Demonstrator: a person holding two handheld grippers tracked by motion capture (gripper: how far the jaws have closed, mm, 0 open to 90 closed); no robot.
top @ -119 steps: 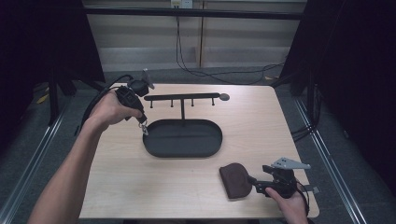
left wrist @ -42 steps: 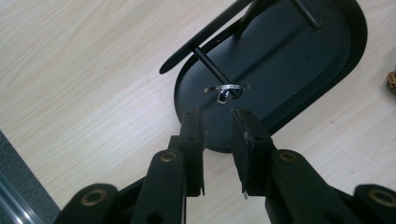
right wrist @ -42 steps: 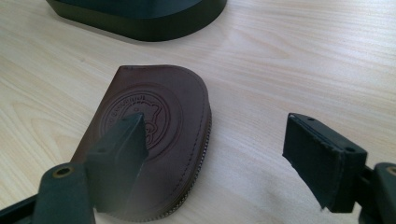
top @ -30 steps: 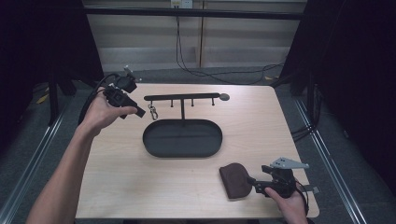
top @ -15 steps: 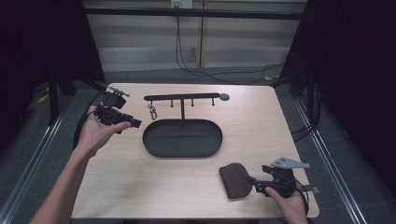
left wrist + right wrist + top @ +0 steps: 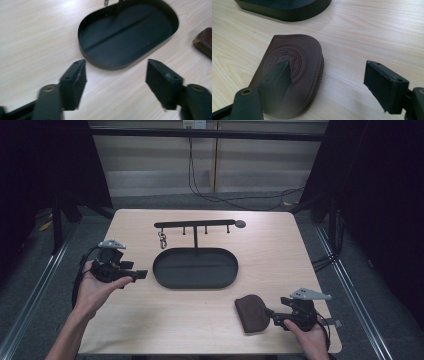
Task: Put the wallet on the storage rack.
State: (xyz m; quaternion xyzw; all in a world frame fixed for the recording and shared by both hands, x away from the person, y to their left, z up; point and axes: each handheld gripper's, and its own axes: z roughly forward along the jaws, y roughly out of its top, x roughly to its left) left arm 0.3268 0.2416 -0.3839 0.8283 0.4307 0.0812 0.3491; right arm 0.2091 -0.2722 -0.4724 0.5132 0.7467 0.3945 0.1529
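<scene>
Lowered from the rack (image 6: 195,225) to the table's left, the left gripper (image 6: 141,274) has just been opening, empty; keys (image 6: 162,240) hang blurred there; right gripper (image 6: 270,312) gapes by the pouch (image 6: 251,313).

Lighting: even overhead light on the table (image 6: 150,330), surroundings dark. Glare: pale sheen across the wood. Focus: both gripper views soft, nearest jaws blurred.
</scene>
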